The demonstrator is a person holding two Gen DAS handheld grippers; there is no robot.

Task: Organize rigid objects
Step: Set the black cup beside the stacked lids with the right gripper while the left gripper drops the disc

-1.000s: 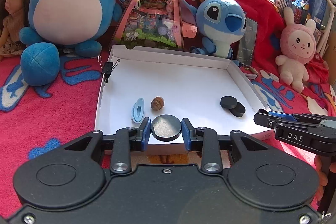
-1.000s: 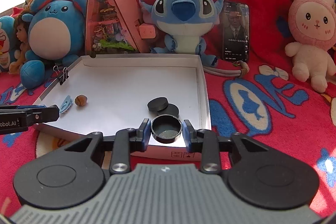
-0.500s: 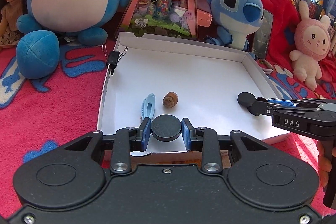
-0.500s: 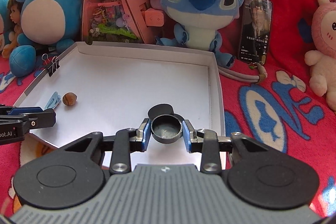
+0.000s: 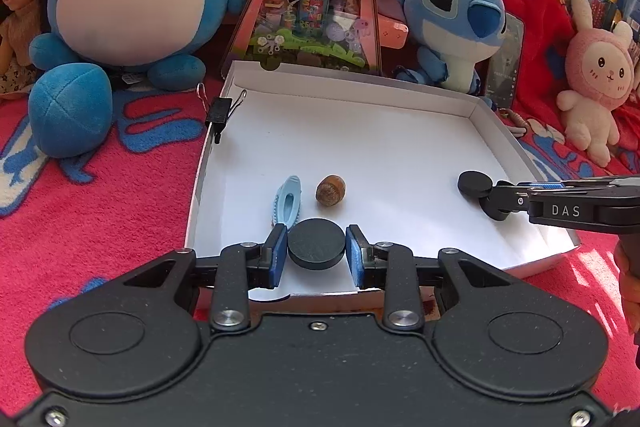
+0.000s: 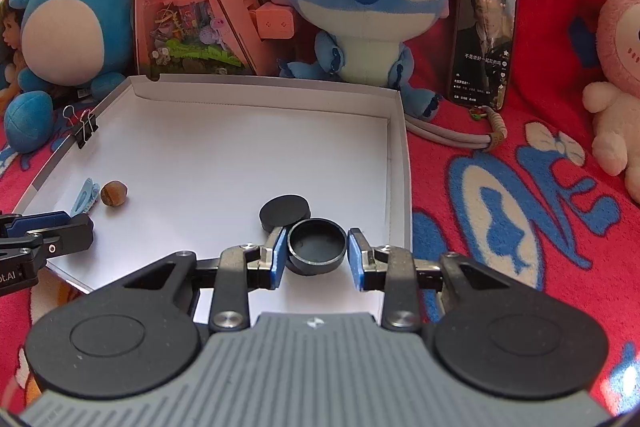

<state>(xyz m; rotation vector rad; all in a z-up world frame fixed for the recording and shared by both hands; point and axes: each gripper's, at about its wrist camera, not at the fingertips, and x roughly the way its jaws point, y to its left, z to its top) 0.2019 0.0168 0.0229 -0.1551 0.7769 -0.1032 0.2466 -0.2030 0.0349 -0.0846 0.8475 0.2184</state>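
Both tools point steeply down over the white tray [image 5: 400,99]. The left tool [image 5: 317,251] is clamped on a flat black disc [image 5: 316,249] at the tray's 7 o'clock edge, beside a blue clip [image 5: 287,201] and an acorn [image 5: 330,189]. The right tool [image 6: 317,254] is clamped on an open black cap [image 6: 317,247], now touching the loose black lid [image 6: 285,210] at 5 o'clock; a second ago it stood short of the tray. The tray lies on a red blanket [image 6: 500,187] among plush toys, with bookshelves behind.
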